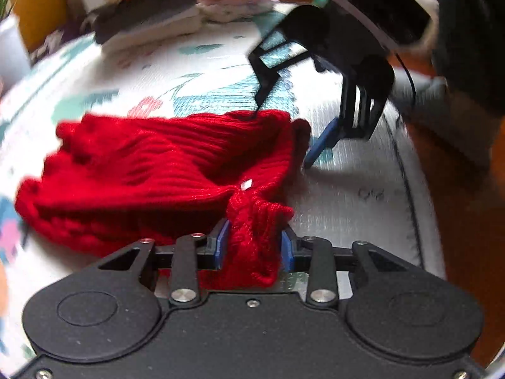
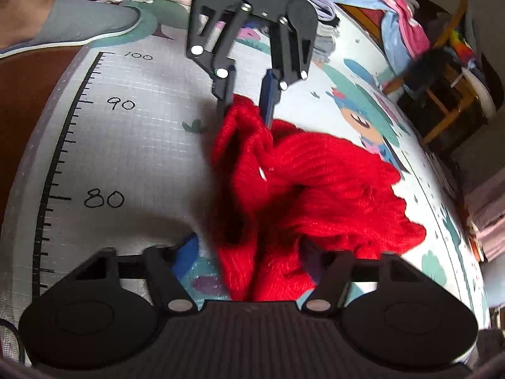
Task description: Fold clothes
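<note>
Red sweater (image 1: 164, 170) lies bunched on the printed play mat (image 1: 347, 195) – left gripper (image 1: 255, 246) pinches one bunched edge of it, right gripper (image 1: 281, 135) has its fingers spread, one tip on the knit, the blue one just beside it.

The sweater (image 1: 164, 164) was a chunky red rib knit, soft and matt. It lay on a play mat (image 2: 148, 158) of smooth printed foam with a fine embossed grid and faint sheen. The left gripper (image 1: 255, 249) was matt black plastic with shiny metal screws and blue pads (image 1: 221, 246).
</note>
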The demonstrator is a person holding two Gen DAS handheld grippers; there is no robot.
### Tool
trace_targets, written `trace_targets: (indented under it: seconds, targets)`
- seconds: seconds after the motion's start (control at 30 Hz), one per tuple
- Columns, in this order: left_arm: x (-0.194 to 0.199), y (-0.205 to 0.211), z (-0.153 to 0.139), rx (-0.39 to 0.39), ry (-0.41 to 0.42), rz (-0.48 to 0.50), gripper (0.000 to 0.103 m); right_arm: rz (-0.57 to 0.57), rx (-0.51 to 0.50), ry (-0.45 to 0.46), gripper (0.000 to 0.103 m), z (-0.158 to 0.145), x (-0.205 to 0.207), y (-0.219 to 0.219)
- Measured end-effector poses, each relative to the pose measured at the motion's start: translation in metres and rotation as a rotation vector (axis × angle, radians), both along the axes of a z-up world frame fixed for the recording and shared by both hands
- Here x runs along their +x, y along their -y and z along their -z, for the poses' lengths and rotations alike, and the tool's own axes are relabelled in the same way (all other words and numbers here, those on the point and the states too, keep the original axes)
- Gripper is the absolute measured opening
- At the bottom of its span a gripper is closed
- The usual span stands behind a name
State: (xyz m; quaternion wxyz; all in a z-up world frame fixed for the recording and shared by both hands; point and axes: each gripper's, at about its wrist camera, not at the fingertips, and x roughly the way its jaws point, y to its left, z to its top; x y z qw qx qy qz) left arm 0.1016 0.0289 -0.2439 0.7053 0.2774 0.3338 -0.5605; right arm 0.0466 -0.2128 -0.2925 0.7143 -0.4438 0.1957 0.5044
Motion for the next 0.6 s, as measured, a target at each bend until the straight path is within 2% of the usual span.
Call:
trace_targets:
  seconds: [0.03,0.07,0.13,0.17,0.3,0.37,0.6]
  targets:
    - [-0.002,-0.002,0.001,-0.004,0.000,0.000,0.033,0.014,-0.005,-0.032,0.055,-0.002,0.004,-0.003]
    - [-0.006,-0.003,0.001,-0.004,0.016,0.006,0.033,0.030,-0.008,-0.063,0.048,-0.005,0.009,-0.005]
    - [-0.018,0.000,0.003,0.019,0.090,0.046,0.036,0.099,0.009,-0.142,0.037,-0.011,0.025,-0.008]
    - [-0.026,0.001,0.006,0.034,0.138,0.078,0.038,0.144,0.039,-0.210,0.035,-0.015,0.036,-0.008]
    - [-0.059,0.006,0.016,0.097,0.337,0.207,0.062,0.346,0.182,-0.507,0.033,-0.028,0.085,0.003]
    - [-0.070,0.008,0.021,0.124,0.423,0.253,0.064,0.412,0.233,-0.616,0.033,-0.029,0.102,0.010]
    - [-0.076,0.027,0.023,0.223,0.603,0.323,0.062,0.565,0.349,-0.983,0.033,-0.016,0.147,0.030]
